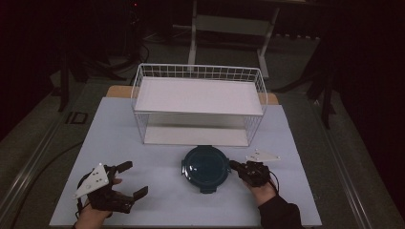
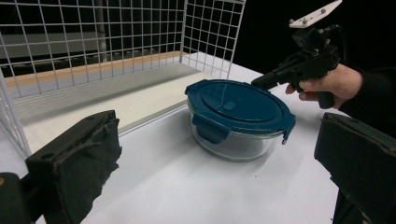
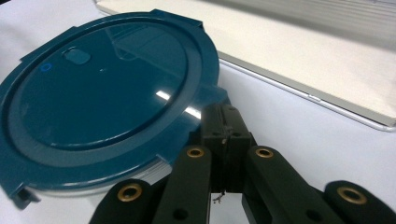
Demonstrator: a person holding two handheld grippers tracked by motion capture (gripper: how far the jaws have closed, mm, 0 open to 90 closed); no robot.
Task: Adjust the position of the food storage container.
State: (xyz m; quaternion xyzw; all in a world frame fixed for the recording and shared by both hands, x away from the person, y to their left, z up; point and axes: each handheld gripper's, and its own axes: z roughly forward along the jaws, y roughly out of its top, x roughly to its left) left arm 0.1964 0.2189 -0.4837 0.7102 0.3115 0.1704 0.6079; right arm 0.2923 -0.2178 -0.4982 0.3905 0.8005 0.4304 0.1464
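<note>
We saw a round glass container with a dark blue clip lid standing on the white surface, just in front of a white wire basket rack. The left gripper view showed the clear glass wall under the lid; we could not tell whether anything lay inside. The rack's upper shelf and lower shelf looked bare. The right gripper was at the lid's right edge, and in the right gripper view its jaws were pressed together on the lid's side tab. The left gripper rested well apart to the left, jaws spread wide, holding nothing.
</note>
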